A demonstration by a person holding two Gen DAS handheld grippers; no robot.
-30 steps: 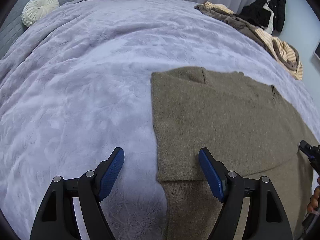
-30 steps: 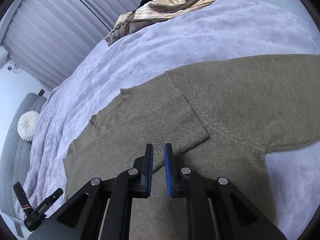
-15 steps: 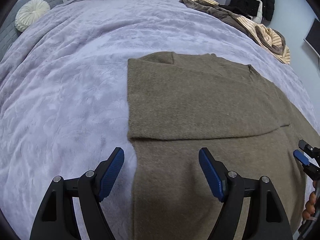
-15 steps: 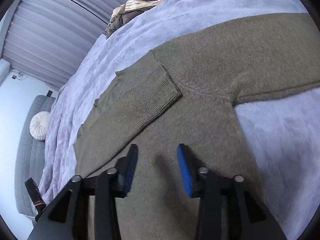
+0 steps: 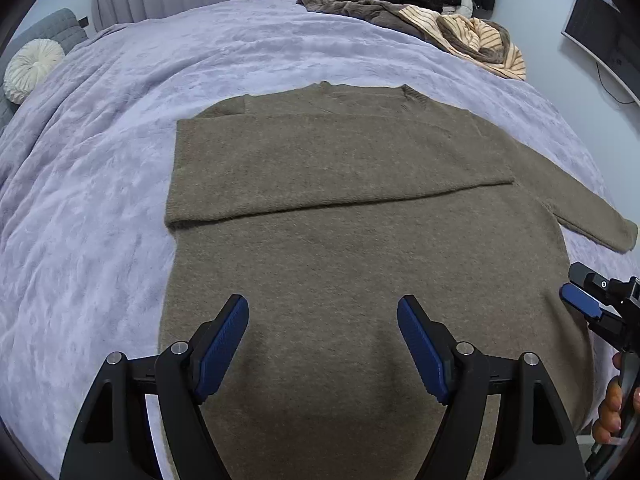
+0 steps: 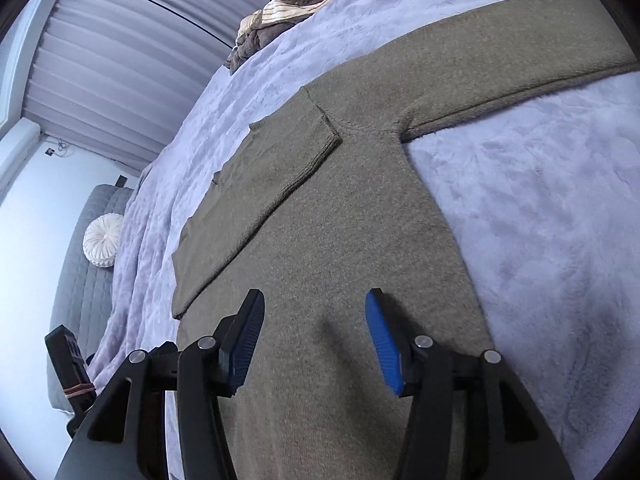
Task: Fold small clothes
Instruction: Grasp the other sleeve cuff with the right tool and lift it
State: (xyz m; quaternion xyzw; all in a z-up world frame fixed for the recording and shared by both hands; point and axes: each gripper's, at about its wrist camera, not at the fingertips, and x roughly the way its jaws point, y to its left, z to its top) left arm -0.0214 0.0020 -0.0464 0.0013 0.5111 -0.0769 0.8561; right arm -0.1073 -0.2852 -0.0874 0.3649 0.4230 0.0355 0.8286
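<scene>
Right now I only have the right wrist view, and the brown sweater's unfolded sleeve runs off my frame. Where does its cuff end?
Observer: The cuff lies flat on the lilac bedspread, stretched out sideways from the sweater.
Reviewer: And the left claw? I only see a bit of black housing.
Observer: The left claw is open over the sweater's lower body, holding nothing.
Reviewer: Anything beyond that sleeve?
Observer: A dark monitor on the wall, past the bed.
</scene>
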